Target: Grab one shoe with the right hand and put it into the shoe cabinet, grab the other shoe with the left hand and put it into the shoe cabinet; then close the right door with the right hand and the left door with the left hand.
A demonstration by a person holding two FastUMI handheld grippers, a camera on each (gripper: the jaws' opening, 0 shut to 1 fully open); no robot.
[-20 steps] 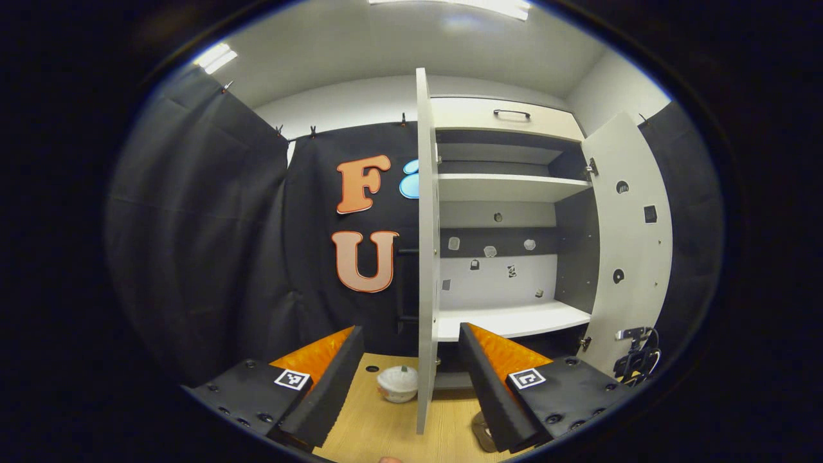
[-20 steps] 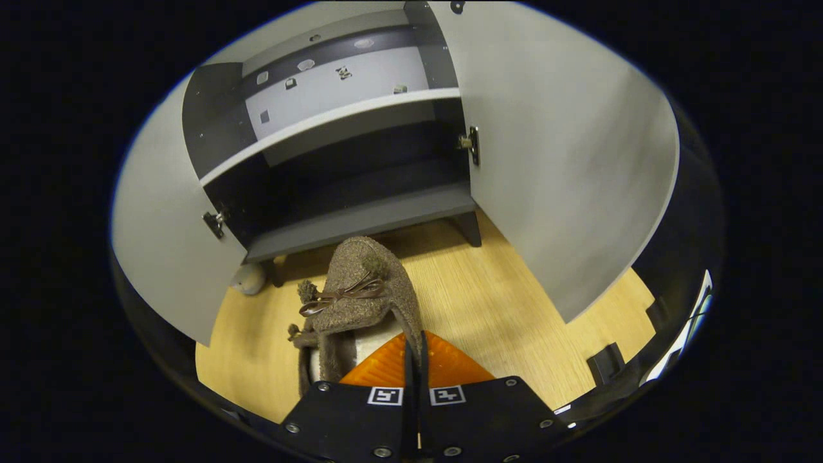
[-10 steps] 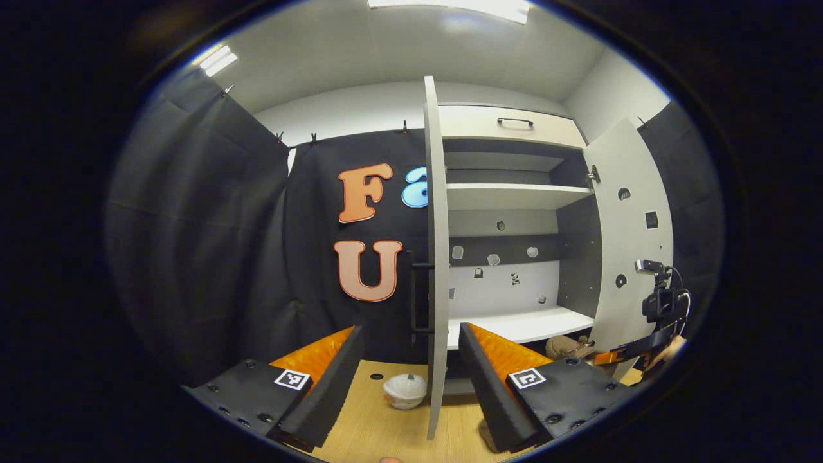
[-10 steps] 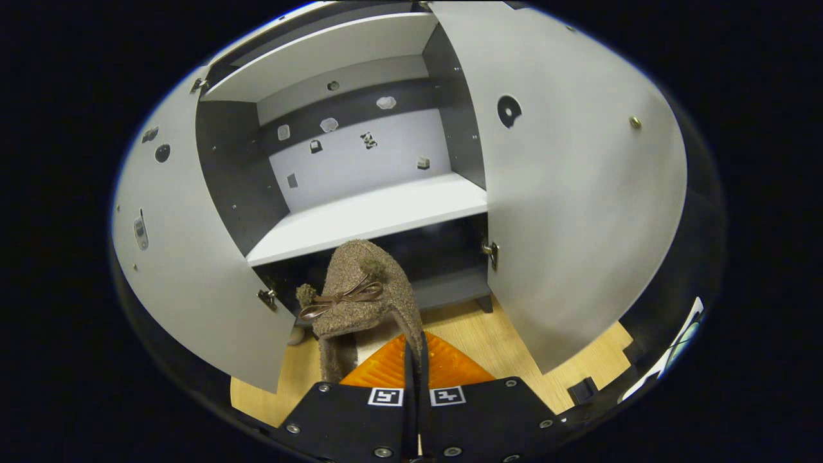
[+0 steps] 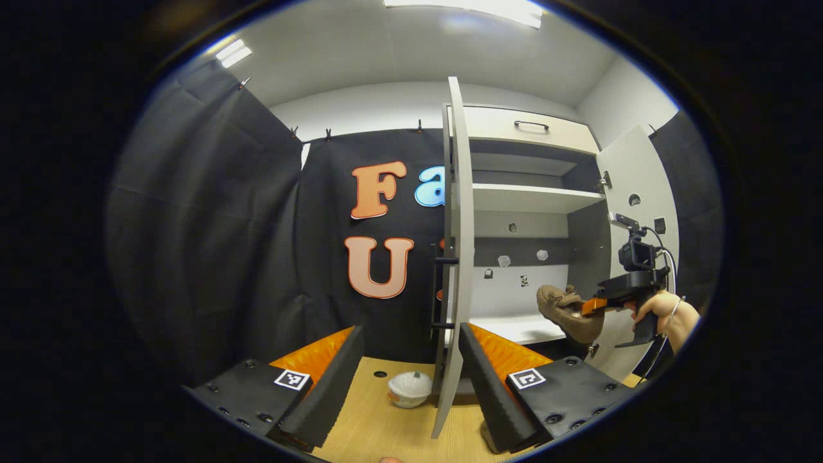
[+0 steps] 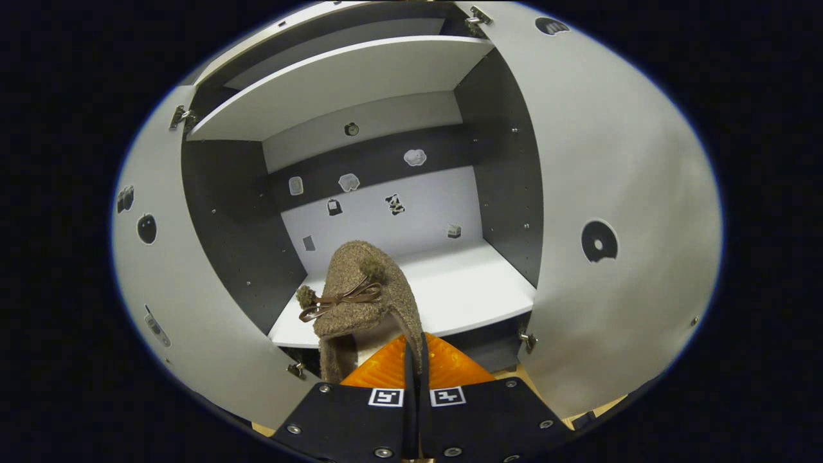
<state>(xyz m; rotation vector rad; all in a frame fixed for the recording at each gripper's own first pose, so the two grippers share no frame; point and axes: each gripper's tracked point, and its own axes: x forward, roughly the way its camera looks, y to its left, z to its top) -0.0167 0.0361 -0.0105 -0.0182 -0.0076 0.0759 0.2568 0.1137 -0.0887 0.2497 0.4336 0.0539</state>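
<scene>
In the right gripper view my right gripper (image 6: 415,350) is shut on the heel edge of a brown fuzzy shoe (image 6: 360,302) with a bow. It holds the shoe in the air, toe pointing at the white middle shelf (image 6: 463,289) of the open shoe cabinet. The left gripper view shows the same shoe (image 5: 567,313) in the right gripper (image 5: 588,305), held by a hand in front of that shelf (image 5: 514,326). My left gripper (image 5: 411,360) is open and holds nothing. It hangs low over the wooden floor, facing the edge of the left door (image 5: 455,257).
Both cabinet doors stand wide open: the left door (image 6: 193,308) and the right door (image 6: 611,193). A higher shelf (image 6: 334,83) sits above. A small white round thing (image 5: 410,389) lies on the floor (image 5: 386,431) by the left door. Black cloth hangs to the left.
My right gripper has risen with the shoe from near the floor to the height of the white middle shelf. My left gripper has stayed open and shifted only slightly.
</scene>
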